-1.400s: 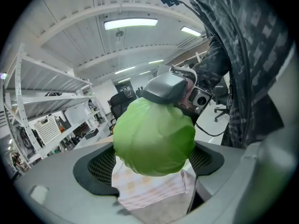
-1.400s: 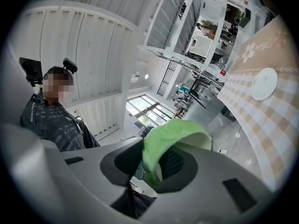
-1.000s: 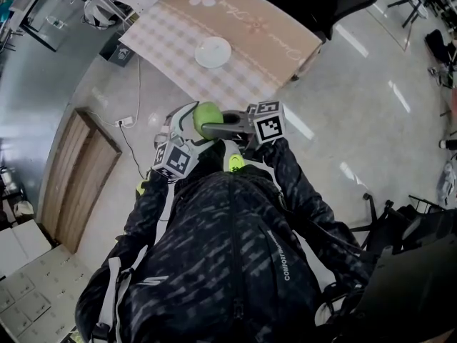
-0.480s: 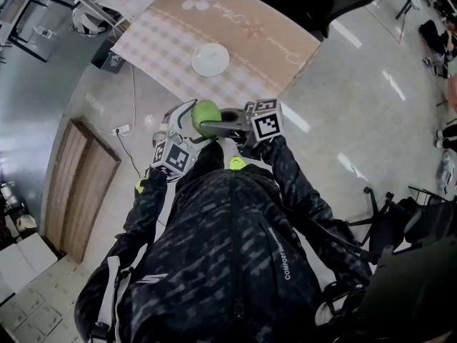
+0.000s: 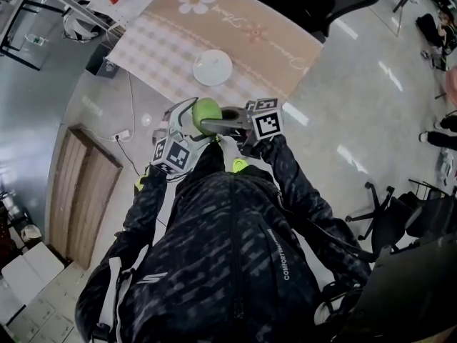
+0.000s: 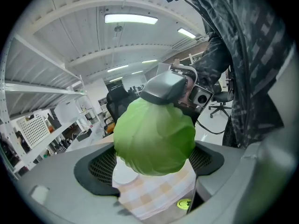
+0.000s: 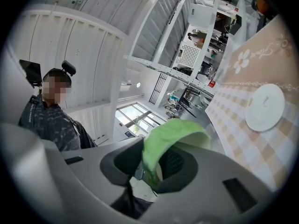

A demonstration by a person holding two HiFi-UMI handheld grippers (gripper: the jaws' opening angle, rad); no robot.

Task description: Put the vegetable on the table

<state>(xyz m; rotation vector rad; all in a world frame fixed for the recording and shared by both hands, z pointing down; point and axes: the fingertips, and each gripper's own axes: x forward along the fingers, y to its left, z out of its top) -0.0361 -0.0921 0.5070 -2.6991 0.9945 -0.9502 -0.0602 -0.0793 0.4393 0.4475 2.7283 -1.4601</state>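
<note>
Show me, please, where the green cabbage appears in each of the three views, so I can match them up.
Head view: the cabbage sits at centre, just below the near edge of the checked tablecloth.
Left gripper view: the cabbage fills the centre, between the jaws.
Right gripper view: the cabbage is low centre, a green leaf between the jaws.
Shared landmark: the checked tablecloth, visible in all three views.

One green cabbage; two grippers, the left gripper and the right gripper, each carrying one marker cube; one cloth-covered table; one white plate; one person in a dark jacket.
</note>
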